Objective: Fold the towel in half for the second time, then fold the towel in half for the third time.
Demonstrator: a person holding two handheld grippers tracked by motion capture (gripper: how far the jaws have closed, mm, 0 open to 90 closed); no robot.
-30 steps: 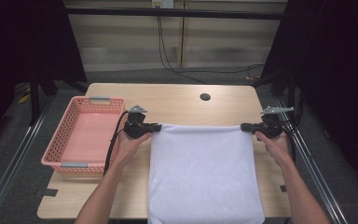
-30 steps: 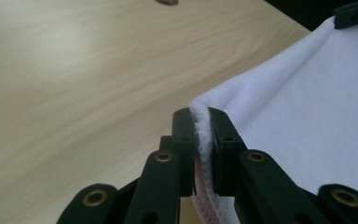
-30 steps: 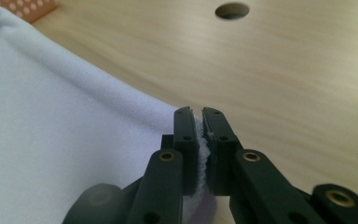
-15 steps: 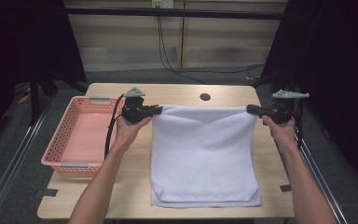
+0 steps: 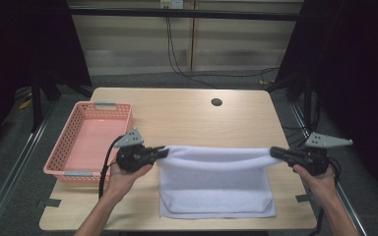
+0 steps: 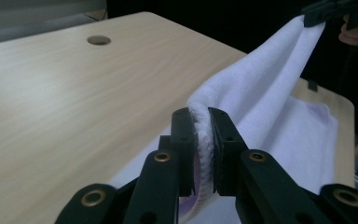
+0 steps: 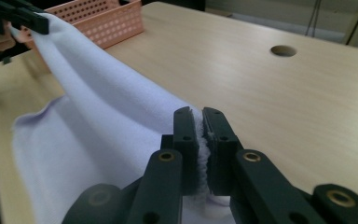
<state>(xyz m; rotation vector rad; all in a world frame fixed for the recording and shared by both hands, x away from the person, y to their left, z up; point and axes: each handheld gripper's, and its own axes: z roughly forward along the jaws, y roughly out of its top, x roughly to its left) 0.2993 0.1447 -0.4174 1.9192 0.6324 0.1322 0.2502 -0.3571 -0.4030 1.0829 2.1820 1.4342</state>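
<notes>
Pale wooden tabletop [image 5: 187, 118] carries a white towel [image 5: 216, 184] near its front edge, right of the pink basket [image 5: 91, 140]; left gripper [image 5: 163, 151] and right gripper [image 5: 273, 152] each clamp a raised towel corner

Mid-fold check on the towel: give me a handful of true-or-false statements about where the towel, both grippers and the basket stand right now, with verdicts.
1. The left gripper is shut on a corner of the white towel. True.
2. The right gripper hangs open above the towel. False: its jaws pinch the towel's other corner.
3. The towel's held edge is lifted off the table, stretched between the two grippers. True.
4. The pink basket holds a folded towel. False: nothing lies inside it.
5. The basket sits at the table's right side. False: it sits at the left, beside the left gripper.
</notes>
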